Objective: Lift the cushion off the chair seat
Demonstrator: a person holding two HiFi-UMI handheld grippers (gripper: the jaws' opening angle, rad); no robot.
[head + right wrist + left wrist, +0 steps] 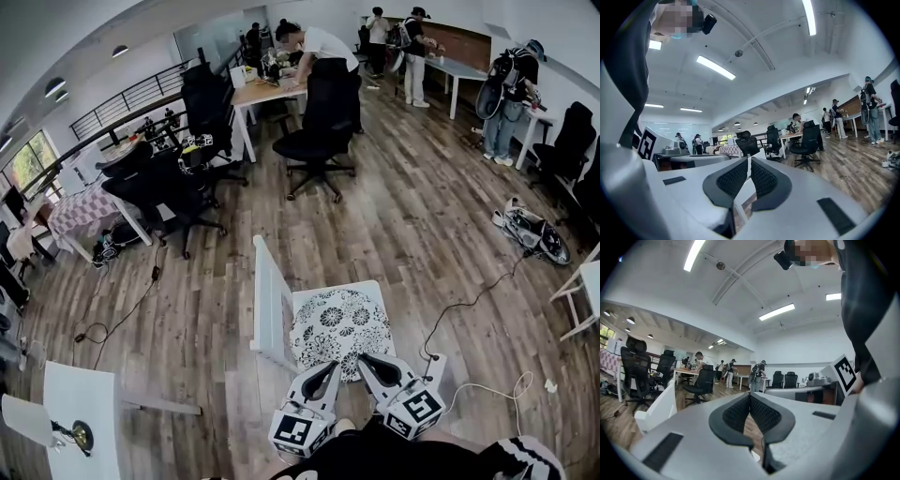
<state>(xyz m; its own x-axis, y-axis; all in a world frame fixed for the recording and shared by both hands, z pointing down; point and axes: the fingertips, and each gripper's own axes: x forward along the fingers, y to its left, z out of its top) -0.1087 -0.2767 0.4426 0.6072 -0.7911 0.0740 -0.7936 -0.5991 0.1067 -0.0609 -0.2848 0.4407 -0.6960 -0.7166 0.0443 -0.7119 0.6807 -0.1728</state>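
Left gripper (327, 368) and right gripper (371, 362) both closed, empty. Cushion (339, 328) lies flat on the chair (273, 302) seat, 12 o'clock, just ahead. I'd open wide, pinch its 6 o'clock edge, lift evenly.

Carrier: I am looking at a white chair (272, 305) standing near the middle of the floor, its slatted back on the left.
Seat: I am seeing its white seat (373, 289) showing bare only along the far and right edges.
On the seat: a black-and-white flower-print cushion (339, 326) is lying flat, covering most of it.
Floor: I am seeing wooden planks (412, 216) running far across the room.
Floor, right: a black cable (473, 302) is trailing towards a white power strip (436, 364) just beside the chair.
Floor, left: another black cable (127, 314) is snaking away; black office chairs (319, 122) are standing farther off.
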